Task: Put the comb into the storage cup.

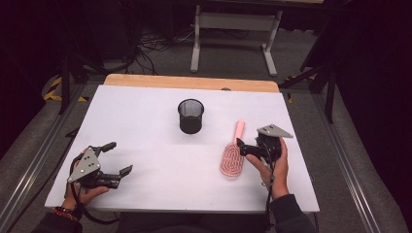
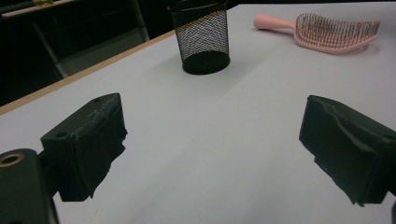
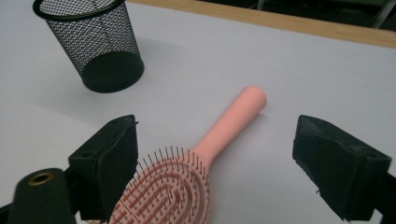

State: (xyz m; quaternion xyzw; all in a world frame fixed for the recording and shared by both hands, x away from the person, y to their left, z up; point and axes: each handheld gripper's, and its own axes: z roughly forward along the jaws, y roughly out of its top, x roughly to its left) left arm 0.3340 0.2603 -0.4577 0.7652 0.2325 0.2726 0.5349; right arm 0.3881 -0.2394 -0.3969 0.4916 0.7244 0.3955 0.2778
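Two tools are in your hands, and both have their jaws spread with nothing pinched. Your right tool (image 1: 248, 149) sits low over the pink hairbrush (image 1: 232, 156), which lies flat on the white bench (image 1: 155, 111) with its bristles up. In the right gripper view the brush head (image 3: 168, 189) lies between the two spread jaws, closer to the left-hand one, and the handle (image 3: 236, 119) points away toward the far edge; whether that jaw touches the bristles I cannot tell. Your left tool (image 1: 116, 158) rests near the bench's front-left corner, well apart from the brush. A black mesh cup (image 1: 190, 115) stands upright mid-bench, beyond both tools.
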